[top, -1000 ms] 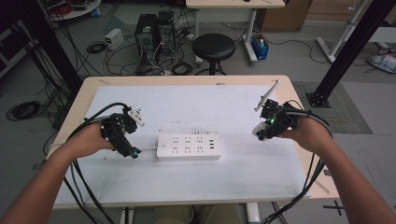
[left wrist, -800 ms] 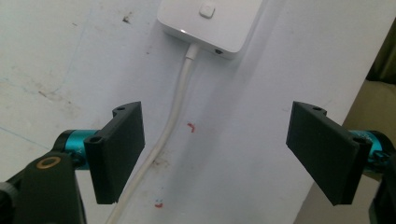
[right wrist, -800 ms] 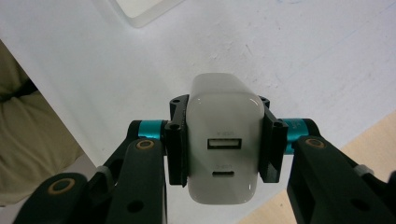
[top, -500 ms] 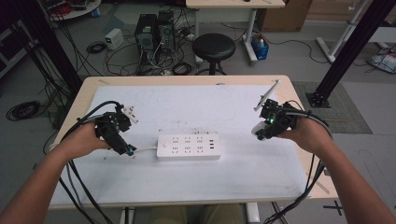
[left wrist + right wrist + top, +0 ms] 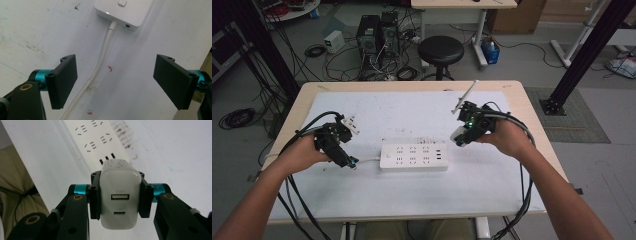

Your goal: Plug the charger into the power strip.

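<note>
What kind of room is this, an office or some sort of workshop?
Probably a lab or tech workshop: computer towers with tangled cables sit on the bare floor, a black stool stands behind the table, and black metal frame posts rise alongside.

Both grippers: flat black jaws, teal collars, brass-ringed pivots on black links. Right gripper [image 5: 460, 136] has green LED; left gripper [image 5: 349, 161] trails looped black cables. Forearms bare.
</note>
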